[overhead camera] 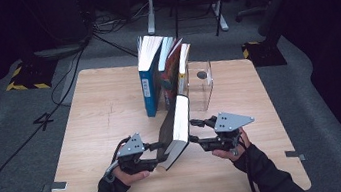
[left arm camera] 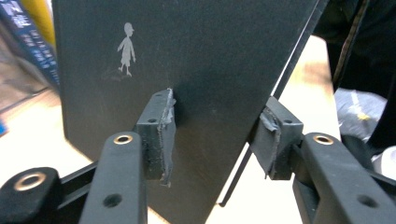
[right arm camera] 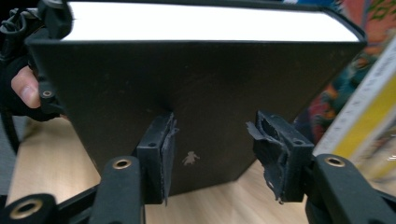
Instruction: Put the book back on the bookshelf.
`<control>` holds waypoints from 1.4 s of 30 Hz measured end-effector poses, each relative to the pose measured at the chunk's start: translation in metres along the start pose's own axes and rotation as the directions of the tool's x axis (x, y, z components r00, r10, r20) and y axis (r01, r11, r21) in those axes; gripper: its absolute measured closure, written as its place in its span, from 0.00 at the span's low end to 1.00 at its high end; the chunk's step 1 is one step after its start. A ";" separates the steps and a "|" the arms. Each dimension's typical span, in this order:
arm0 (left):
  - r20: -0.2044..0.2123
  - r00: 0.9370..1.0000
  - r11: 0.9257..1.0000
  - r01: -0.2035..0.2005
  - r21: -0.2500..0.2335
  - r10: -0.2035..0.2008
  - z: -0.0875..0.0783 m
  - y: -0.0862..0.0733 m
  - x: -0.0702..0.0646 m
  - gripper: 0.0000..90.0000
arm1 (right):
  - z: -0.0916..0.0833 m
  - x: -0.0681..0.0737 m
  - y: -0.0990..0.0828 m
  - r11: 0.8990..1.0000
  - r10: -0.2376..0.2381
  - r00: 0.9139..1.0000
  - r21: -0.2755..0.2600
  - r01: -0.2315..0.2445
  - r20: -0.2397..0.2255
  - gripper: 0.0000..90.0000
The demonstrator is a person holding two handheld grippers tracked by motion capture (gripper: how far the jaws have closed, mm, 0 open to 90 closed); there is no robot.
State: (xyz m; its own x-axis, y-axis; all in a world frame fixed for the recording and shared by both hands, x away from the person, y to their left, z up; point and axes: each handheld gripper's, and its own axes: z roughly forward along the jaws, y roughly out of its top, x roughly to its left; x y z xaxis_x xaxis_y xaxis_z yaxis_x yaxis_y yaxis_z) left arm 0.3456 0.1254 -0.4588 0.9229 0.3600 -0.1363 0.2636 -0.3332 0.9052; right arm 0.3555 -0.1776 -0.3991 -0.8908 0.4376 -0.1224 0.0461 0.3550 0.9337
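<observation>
At the centre of the high view, a black book (overhead camera: 177, 130) stands tilted on the table (overhead camera: 100, 111), below the upright book row (overhead camera: 165, 71). The left gripper (overhead camera: 152, 151) and right gripper (overhead camera: 198, 132) flank it, jaws apart (contact seems absent, though it's hard to tell).

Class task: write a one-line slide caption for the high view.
Two tools flank a tilted black book before a row of upright books.
</observation>
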 end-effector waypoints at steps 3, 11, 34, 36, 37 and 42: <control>-0.009 1.000 1.000 -0.016 0.009 0.016 0.001 0.002 -0.002 0.61 | -0.004 -0.002 -0.002 1.000 0.002 1.000 0.005 -0.002 -0.004 0.53; -0.072 0.994 0.995 -0.076 0.059 0.081 -0.007 0.002 -0.019 0.50 | -0.006 0.008 0.004 0.999 -0.031 0.998 -0.031 0.030 -0.045 0.44; -0.395 0.917 0.998 0.068 0.007 -0.059 0.039 -0.010 -0.029 0.23 | 0.035 0.020 -0.001 1.000 0.003 1.000 0.018 -0.002 -0.016 0.36; -0.396 0.916 0.998 0.063 0.005 -0.056 0.039 -0.010 -0.029 0.23 | 0.035 0.020 -0.001 1.000 0.001 1.000 0.018 0.000 -0.015 0.36; -0.396 0.917 0.998 0.059 0.007 -0.051 0.039 -0.010 -0.029 0.23 | 0.035 0.020 -0.001 1.000 0.000 1.000 0.020 0.000 -0.010 0.36; -0.397 0.916 0.998 0.061 0.006 -0.054 0.034 -0.011 -0.028 0.28 | 0.030 0.014 -0.002 1.000 0.001 1.000 0.023 -0.002 0.013 0.36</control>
State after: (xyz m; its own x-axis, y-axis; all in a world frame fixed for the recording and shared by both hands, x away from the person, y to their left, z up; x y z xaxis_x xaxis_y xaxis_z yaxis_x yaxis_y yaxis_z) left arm 0.3265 0.0889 -0.4785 0.7199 0.6939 -0.0137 0.3211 -0.3155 0.8930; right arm 0.3564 -0.1477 -0.4131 -0.8847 0.4490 -0.1254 0.0580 0.3729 0.9261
